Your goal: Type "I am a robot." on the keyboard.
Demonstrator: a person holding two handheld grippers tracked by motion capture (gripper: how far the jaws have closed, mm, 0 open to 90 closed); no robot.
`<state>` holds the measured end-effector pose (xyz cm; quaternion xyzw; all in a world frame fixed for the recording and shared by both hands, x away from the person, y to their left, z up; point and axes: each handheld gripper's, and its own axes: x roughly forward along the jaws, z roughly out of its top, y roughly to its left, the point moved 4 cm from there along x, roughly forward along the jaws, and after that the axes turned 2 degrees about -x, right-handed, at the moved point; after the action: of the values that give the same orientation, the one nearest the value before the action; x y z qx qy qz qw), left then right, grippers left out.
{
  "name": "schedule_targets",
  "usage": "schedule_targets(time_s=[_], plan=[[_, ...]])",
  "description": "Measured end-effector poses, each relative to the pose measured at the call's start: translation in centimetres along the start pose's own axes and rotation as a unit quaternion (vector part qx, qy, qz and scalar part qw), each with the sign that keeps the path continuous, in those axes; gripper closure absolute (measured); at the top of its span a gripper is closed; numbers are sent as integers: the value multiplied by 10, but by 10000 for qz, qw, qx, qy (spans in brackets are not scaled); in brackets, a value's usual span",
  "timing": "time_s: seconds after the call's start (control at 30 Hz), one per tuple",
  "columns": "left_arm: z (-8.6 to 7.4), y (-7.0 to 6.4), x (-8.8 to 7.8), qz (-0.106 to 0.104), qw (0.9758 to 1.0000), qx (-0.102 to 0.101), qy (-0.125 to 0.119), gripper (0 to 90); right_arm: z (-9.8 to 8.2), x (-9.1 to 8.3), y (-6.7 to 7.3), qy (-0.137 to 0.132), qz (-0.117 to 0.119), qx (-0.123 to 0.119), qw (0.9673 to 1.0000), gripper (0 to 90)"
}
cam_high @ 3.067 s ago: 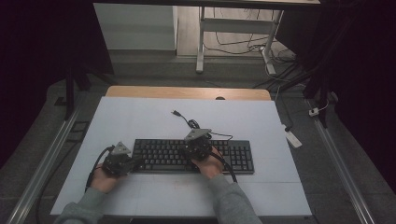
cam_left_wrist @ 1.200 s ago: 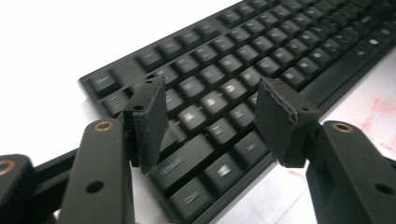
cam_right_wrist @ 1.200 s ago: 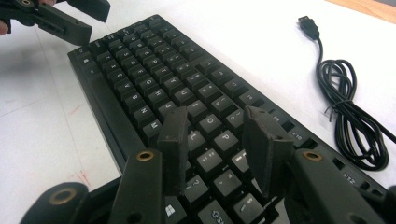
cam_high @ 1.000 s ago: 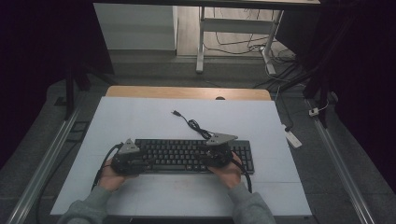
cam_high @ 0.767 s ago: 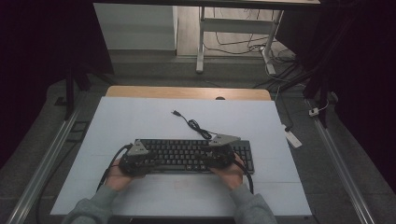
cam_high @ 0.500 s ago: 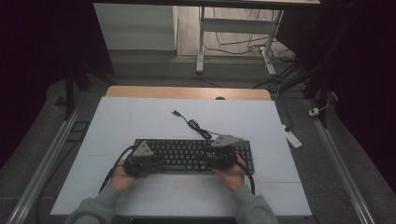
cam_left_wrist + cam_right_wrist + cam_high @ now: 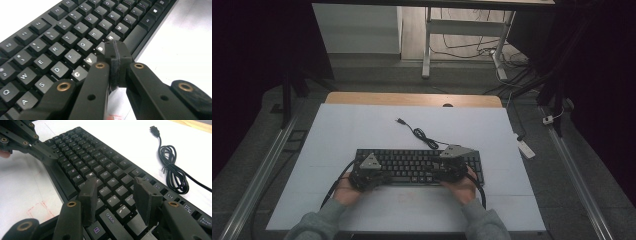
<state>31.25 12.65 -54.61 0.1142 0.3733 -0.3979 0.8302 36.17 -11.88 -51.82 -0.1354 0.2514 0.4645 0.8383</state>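
A: Item one, the keyboard [image 7: 419, 166]. Where are we logging it?

B: We are logging it lying flat near the front edge of the worktop [image 7: 362, 125], midway between the side edges, long side parallel to that edge.

A: Item two, the left gripper [image 7: 115, 53]?

B: We are seeing its jaws pressed together with nothing between them, having just been closing; the tip is hovering over the bottom letter row by the space bar [image 7: 136, 37].

A: Item three, the right gripper [image 7: 117, 195]?

B: Its jaws are standing apart, having just been opening, empty, poised above the keys near the Shift key [image 7: 113, 218].

A: Outlying items?

B: The keyboard's cable [image 7: 172, 170] is lying coiled toward the back, its plug [image 7: 154, 130] unconnected.

A: Progress?

B: We are judging it early: both tips are positioned for pressing keys, and whether any key is going down we cannot tell.
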Motion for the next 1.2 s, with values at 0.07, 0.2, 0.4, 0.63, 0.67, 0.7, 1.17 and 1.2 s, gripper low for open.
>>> schedule_targets(time_s=[0.07, 0.2, 0.4, 0.63, 0.67, 0.7, 1.17, 1.2], plan=[[0, -1, 2, -11, 10000, 14, 45, 890, 0, 0, 0, 2, -2, -4, 10000, 541], [0, -4, 8, -52, 9999, 32, 102, 890, 0, 1, 1, 26, 4, -5, 10000, 538], [-1, -5, 11, -13, 9998, 65, 164, 890, 0, 1, 0, 28, 8, 8, 10000, 535], [3, -8, 5, 42, 9999, 103, -62, 886, 0, 0, 0, 23, 1, -7, 10000, 534], [5, -7, 2, 26, 9998, 49, -170, 865, 0, -1, 0, 19, 5, -10, 10000, 534], [6, -7, -1, 20, 9997, -6, -259, 843, 0, -1, 0, 17, 4, -14, 10000, 534], [3, 14, -29, 377, 9957, -559, -636, 422, -2, -5, 0, -54, 48, -72, 9999, 526], [2, 16, -31, 394, 9955, -585, -640, 400, -3, -6, 0, -43, 36, -68, 10000, 526]])
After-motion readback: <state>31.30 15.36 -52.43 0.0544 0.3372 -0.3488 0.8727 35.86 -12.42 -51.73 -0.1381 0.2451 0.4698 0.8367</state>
